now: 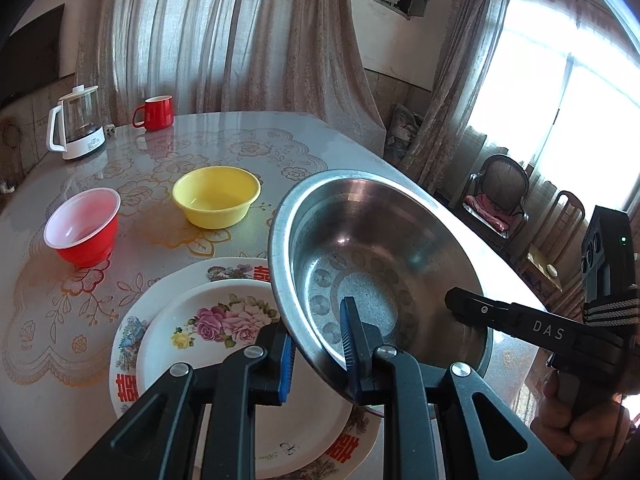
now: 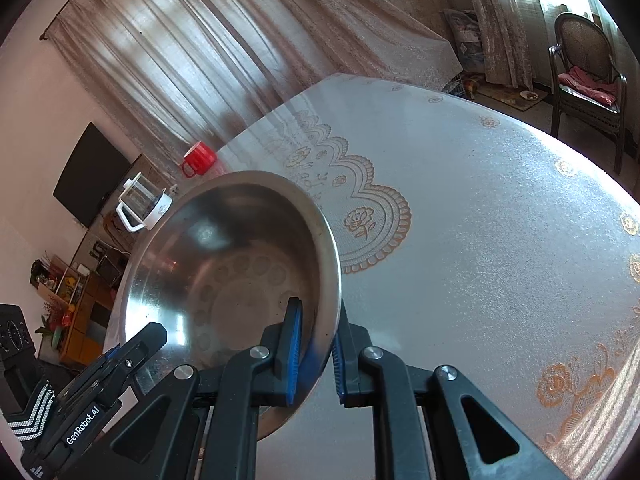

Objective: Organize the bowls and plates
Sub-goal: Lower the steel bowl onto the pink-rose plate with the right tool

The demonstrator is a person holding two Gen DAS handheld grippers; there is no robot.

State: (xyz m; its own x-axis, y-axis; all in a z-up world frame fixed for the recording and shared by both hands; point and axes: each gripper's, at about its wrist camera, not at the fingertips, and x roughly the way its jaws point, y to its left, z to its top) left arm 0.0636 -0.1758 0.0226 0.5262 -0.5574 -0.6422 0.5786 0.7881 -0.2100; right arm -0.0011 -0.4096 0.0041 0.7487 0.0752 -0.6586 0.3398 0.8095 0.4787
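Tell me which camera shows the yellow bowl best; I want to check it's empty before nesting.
The left wrist view. The yellow bowl sits upright on the table with its inside open to the camera and nothing visible in it. The right wrist view shows none of it; the steel bowl fills that side.

My left wrist view looks close along its jaws across the bench toward the curtains; my right, tilted, faces the same steel bowl from opposite.
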